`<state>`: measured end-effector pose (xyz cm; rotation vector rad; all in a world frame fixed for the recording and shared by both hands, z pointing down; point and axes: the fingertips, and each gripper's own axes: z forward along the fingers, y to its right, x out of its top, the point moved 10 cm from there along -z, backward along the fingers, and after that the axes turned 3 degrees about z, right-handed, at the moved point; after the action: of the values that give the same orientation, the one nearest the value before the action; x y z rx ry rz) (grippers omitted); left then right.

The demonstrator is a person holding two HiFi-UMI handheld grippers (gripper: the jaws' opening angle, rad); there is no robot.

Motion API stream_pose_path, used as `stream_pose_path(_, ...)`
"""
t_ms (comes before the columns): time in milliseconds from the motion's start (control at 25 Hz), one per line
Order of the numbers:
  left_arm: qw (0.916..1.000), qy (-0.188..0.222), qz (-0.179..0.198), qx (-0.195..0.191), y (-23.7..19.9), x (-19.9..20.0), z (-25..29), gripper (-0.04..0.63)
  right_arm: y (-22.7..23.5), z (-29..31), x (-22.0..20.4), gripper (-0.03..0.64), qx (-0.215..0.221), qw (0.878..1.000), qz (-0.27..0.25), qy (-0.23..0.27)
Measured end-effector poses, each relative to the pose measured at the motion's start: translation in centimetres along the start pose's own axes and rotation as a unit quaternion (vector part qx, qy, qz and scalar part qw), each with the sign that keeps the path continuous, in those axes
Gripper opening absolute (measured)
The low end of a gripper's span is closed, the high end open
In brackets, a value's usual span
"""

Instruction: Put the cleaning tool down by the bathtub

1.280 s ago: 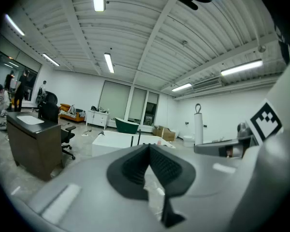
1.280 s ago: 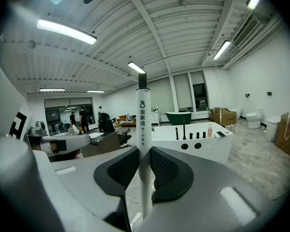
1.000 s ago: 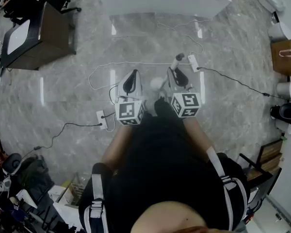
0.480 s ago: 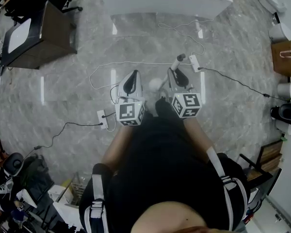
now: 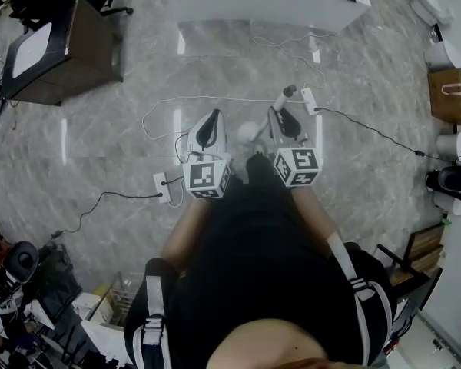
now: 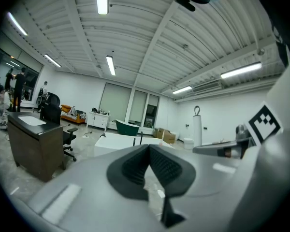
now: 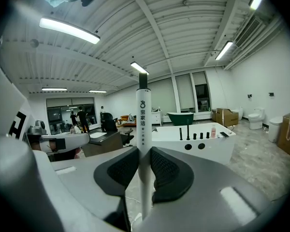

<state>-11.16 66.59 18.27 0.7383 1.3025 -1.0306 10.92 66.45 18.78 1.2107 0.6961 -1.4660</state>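
Right tool (image 7: 141, 151) clamps white handle (image 7: 143, 115); bathtub (image 7: 203, 146) ahead.

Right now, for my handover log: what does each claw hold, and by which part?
Right claw grips the cleaning tool by its white shaft, below the print. Left claw holds nothing.

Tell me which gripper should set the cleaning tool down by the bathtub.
Right. The right gripper is clamped on the cleaning tool by its white handle, and the white bathtub stands ahead of it. The left gripper is shut on nothing.
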Motion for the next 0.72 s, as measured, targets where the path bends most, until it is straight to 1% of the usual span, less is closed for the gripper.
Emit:
stream_pose_path(160, 1.0, -0.001, 0.001, -0.005, -0.8, 0.0, 0.1, 0.009, -0.5, 0.6, 0.2, 0.081, -0.004, 1.0, 0.0, 0.001)
stream_pose_path(320, 1.0, -0.006, -0.001, -0.002, -1.2, 0.0, 1.2, 0.009, 0.0, 1.5, 0.5, 0.081, -0.004, 1.0, 0.001, -0.001)
stream_pose_path(520, 1.0, -0.005, 0.001, 0.003, -1.7, 0.1, 4.0, 0.009, 1.7, 4.1, 0.9, 0.081, -0.001, 1.0, 0.001, 0.0)
stream_pose_path(720, 0.9999, -0.008, -0.005, 0.009, -2.5, 0.4, 8.1, 0.009, 3.6, 7.7, 2.1, 0.081, 0.004, 1.0, 0.002, 0.0)
